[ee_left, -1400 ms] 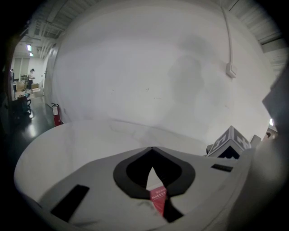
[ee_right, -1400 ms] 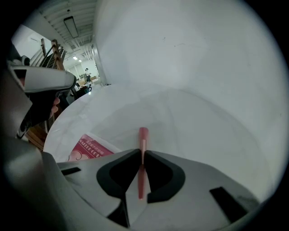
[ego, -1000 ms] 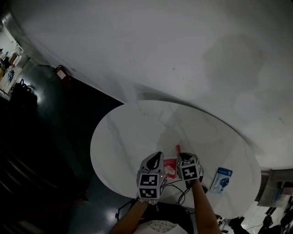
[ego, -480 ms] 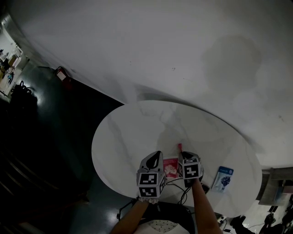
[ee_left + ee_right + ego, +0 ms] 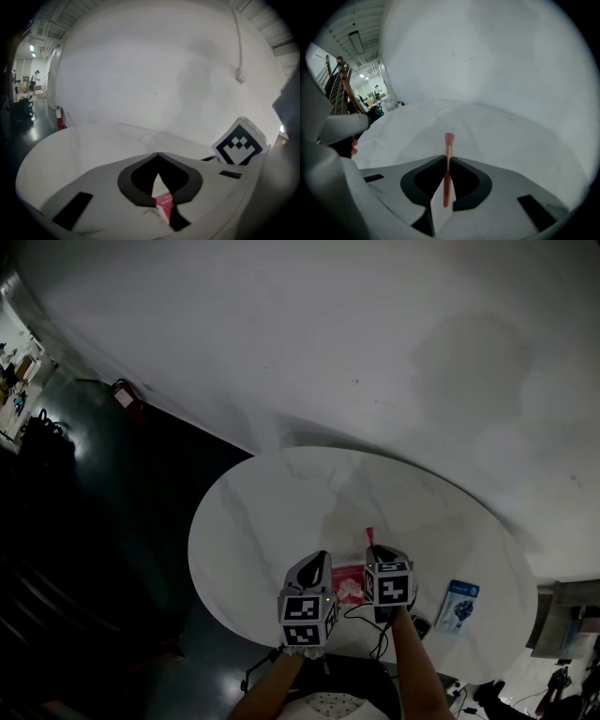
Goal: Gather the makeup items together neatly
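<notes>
Right claw (image 5: 447, 159) is clenched on a thin pink makeup brush (image 5: 448, 150). Its two jaws press the stick from both sides, the stick's lower end hangs in the hollow behind the tips, and the pink head sticks out past them over the round white table (image 5: 253, 521).

Left claw (image 5: 158, 154) is clenched as well, its jaw tips meeting with nothing between them. Through the narrow slit lower down, a corner of a red packet (image 5: 349, 584) shows. That packet lies flat on the table beyond the jaws, not in them.

From the head view, the two claws hang side by side over the near edge of the table, with the red packet on the tabletop between them. A blue packet (image 5: 457, 605) lies on the table well to the right of the right claw, apart from the other items. A red fire extinguisher (image 5: 125, 394) stands on the dark floor by the wall at the far left.

Compared with a second ago, the right claw has come up a little and carried the brush with it. The brush head now sits higher in the head view, further from the top edge of the red packet. The grip on the brush is unchanged. Left claw, red packet and blue packet are where they were.
</notes>
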A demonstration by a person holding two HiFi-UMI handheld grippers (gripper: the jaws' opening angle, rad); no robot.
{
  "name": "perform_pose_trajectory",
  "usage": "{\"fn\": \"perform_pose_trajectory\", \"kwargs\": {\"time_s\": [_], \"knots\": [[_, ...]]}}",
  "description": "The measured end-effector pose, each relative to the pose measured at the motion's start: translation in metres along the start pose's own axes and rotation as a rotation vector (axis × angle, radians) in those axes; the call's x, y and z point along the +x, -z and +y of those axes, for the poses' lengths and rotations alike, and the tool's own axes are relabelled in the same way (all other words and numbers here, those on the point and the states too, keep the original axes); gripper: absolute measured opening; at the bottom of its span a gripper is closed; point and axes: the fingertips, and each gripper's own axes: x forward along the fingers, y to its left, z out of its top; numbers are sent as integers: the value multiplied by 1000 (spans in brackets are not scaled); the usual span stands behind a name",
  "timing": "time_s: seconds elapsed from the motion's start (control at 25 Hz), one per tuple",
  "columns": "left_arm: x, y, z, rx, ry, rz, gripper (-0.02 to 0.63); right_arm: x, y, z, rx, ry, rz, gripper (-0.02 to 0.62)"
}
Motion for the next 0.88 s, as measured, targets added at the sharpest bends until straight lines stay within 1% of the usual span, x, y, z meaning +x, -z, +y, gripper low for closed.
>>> {"fn": "perform_pose_trajectory", "kwargs": {"time_s": [0.2,0.36,0.48,0.64,0.88], "knots": [[2,1,3,-7,-5,5,31,-10,-27,0,96,-17,-40,66],[3,1,3,-12,0,7,31,-16,-49,0,138,-14,-83,67],[4,-2,4,-13,1,4,31,-17,-58,2,191,-15,-105,66],[7,-4,8,-21,-6,-4,31,-12,-67,3,242,24,-116,66],[12,-6,14,-10,-10,1,31,-2,-77,-10,364,89,-120,66]]}}
